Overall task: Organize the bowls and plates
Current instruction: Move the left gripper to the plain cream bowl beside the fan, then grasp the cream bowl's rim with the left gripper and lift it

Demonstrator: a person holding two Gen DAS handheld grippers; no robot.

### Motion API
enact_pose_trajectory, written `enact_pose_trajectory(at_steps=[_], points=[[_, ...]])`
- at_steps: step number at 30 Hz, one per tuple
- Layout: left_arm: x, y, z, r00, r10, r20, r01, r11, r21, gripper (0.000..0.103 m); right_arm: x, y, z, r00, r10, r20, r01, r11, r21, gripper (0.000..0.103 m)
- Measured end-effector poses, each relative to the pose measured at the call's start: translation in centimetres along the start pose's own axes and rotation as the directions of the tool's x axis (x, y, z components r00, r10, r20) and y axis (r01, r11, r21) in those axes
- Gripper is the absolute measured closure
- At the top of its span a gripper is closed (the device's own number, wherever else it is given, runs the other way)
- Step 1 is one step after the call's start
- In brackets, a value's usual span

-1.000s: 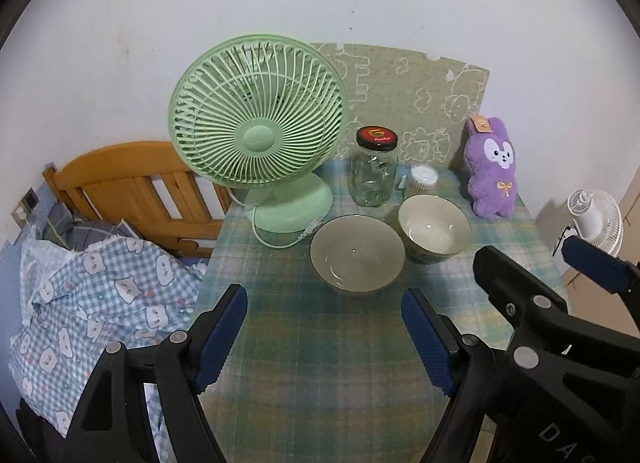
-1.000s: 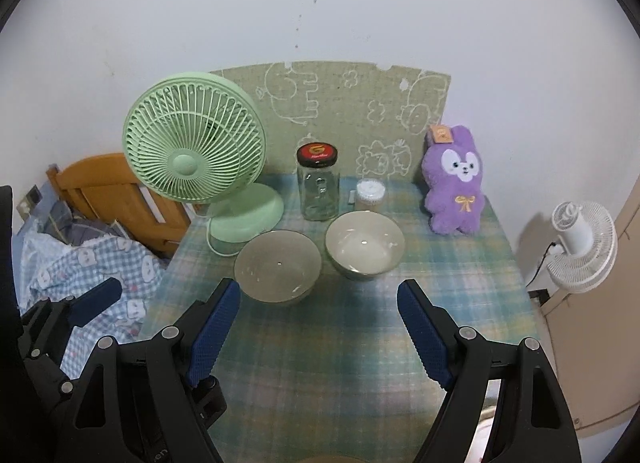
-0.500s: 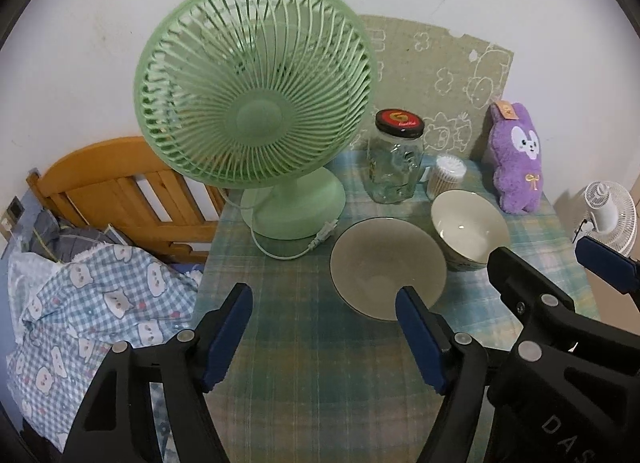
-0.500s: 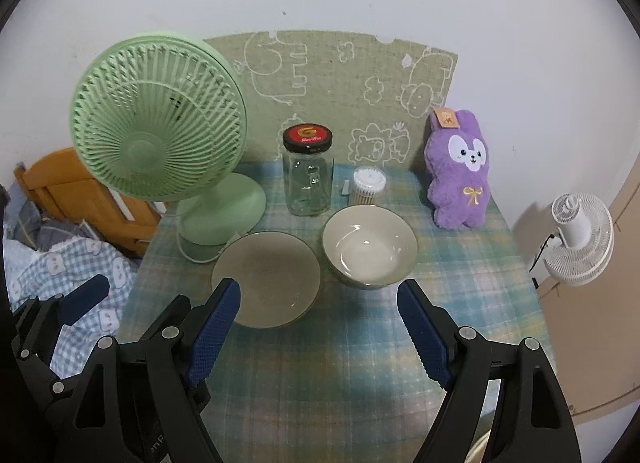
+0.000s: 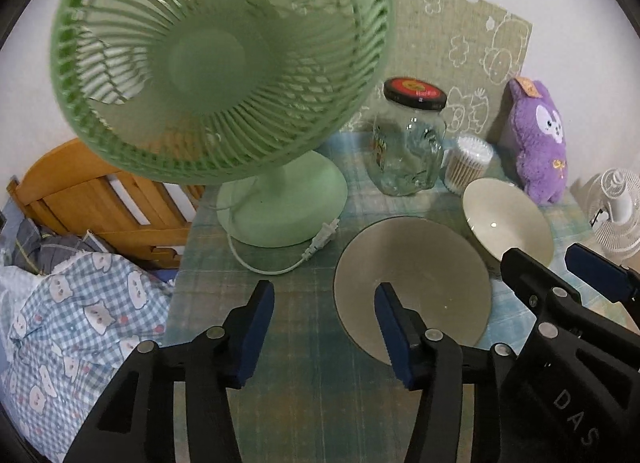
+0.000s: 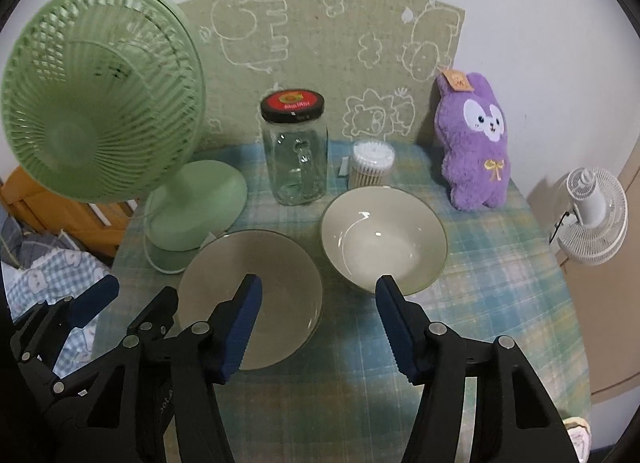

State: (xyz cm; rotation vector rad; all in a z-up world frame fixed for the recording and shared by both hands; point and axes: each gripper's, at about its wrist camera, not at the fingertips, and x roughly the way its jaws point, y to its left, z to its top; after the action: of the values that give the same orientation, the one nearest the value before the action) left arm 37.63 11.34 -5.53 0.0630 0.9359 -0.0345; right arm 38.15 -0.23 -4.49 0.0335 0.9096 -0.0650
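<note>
I'm hovering both grippers, left gripper [image 5: 320, 327] and right gripper [image 6: 316, 323], fingers spread and empty, over two bowls mid-table: grey bowl [image 6: 256, 295] beside white bowl [image 6: 384, 239]. I'm guessing I'm going for a rim next, then stacking.

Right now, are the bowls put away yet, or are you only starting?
Only starting. Nothing looks done: the grey bowl and the white bowl sit side by side on the table, unstacked. In hand: nothing. The left gripper and right gripper are open, hovering near the bowls. Left: grab one and stack them.
</note>
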Motion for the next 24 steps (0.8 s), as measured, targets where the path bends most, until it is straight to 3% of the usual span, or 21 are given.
enact_pose_trajectory(at_steps=[17, 20, 24], points=[[5.7, -1.2, -0.1, 0.996, -0.030, -0.079, 0.032, 0.999, 0.022, 0.069, 6.3, -0.7, -0.2, 0.997, -0.010, -0.081, 0.013, 0.999, 0.034, 0.058], [6.0, -1.3, -0.1, 0.997, -0.024, -0.078, 0.026, 0.999, 0.020, 0.078, 6.6, -0.5, -0.2, 0.997, -0.025, -0.067, 0.026, 0.999, 0.019, 0.066], [6.2, -1.1, 0.0, 0.996, -0.021, -0.085, 0.023, 1.000, 0.013, 0.078, 6.6, -0.4, 0.0, 0.998, -0.016, -0.068, 0.018, 1.000, 0.018, 0.073]])
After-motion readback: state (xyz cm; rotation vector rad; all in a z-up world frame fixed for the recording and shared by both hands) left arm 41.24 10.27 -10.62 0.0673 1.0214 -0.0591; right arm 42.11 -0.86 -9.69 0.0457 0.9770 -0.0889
